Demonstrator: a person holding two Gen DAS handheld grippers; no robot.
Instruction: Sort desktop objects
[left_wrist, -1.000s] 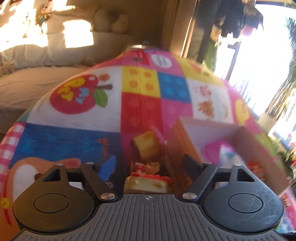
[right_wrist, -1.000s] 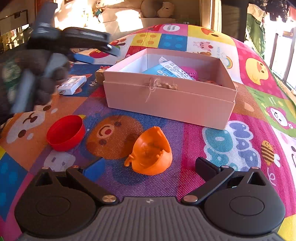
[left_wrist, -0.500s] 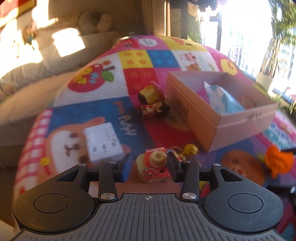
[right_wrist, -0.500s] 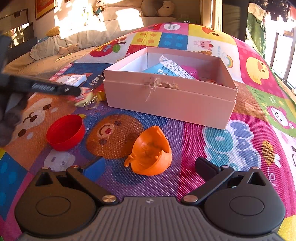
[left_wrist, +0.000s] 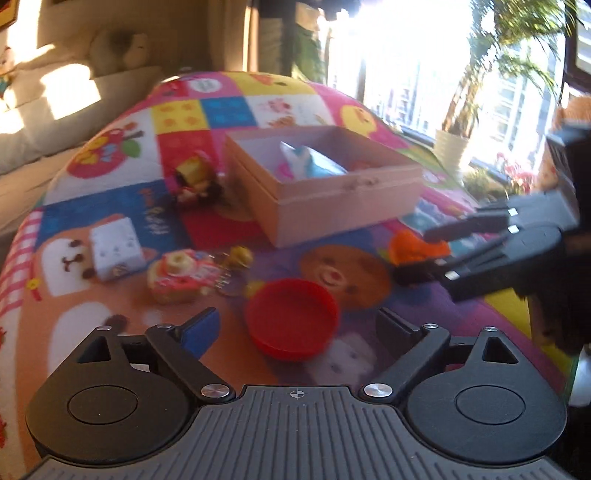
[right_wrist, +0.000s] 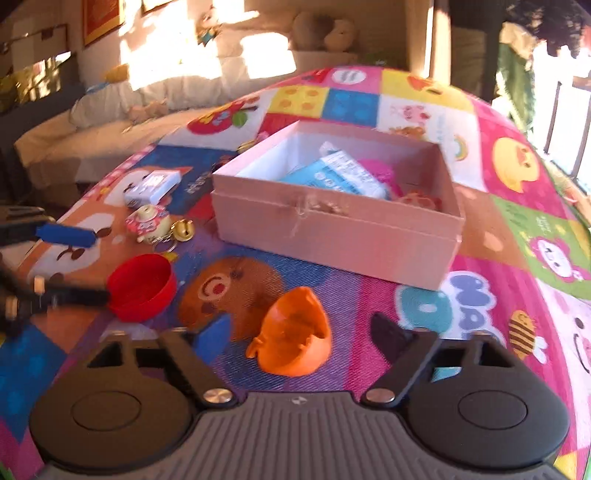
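Observation:
My left gripper (left_wrist: 297, 326) is open, its jaws on either side of a red round lid (left_wrist: 293, 318), apart from it. My right gripper (right_wrist: 291, 330) is open around an orange toy (right_wrist: 295, 334) lying on the mat. A pink open box (right_wrist: 332, 232) stands behind, holding a blue packet (right_wrist: 332, 175) and pink items. A yellow-and-pink keychain toy with a bell (left_wrist: 181, 275) lies left of the lid; it also shows in the right wrist view (right_wrist: 149, 223). A white charger block (left_wrist: 114, 247) lies further left. A small figure toy (left_wrist: 194, 179) sits beside the box.
Everything rests on a colourful patchwork play mat (right_wrist: 517, 206). A bed with pillows (right_wrist: 110, 122) lies beyond the mat's far left edge. Windows and a potted plant (left_wrist: 450, 147) are at the right. The right gripper's arm (left_wrist: 517, 247) shows in the left wrist view.
My left gripper let go of the keychain toy, opened wide and moved right to the red lid. My right gripper moved forward and lower around the orange toy.

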